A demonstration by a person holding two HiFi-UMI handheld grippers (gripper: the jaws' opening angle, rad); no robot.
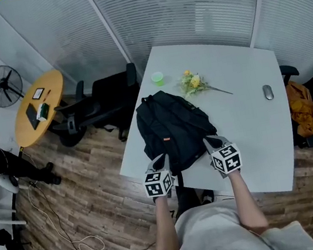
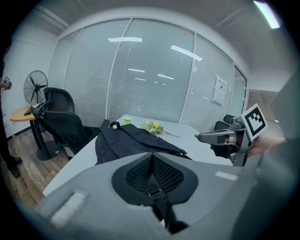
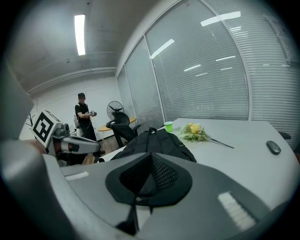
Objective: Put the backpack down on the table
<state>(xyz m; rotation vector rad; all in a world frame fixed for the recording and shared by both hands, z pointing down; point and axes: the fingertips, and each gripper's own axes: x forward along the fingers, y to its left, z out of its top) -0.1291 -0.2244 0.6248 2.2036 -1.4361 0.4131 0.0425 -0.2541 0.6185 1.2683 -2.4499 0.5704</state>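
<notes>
We see the black backpack (image 1: 172, 128) lying flat on the white worktop (image 1: 253, 135), toward its near left edge, with its bottom end reaching the rim closest to us. Our left gripper (image 1: 162, 161) and right gripper (image 1: 211, 142) sit side by side at that near end. The left gripper is pressed together on a mesh shoulder strap (image 2: 152, 176), whose buckle and webbing hang below the jaws. The right gripper pinches a second mesh strap (image 3: 152, 176) in the same way. Beyond the backpack, a green cup (image 1: 157, 78) and a bunch of yellow flowers (image 1: 193, 82) rest on the worktop, and a mouse (image 1: 267, 92) lies well apart to the right.
</notes>
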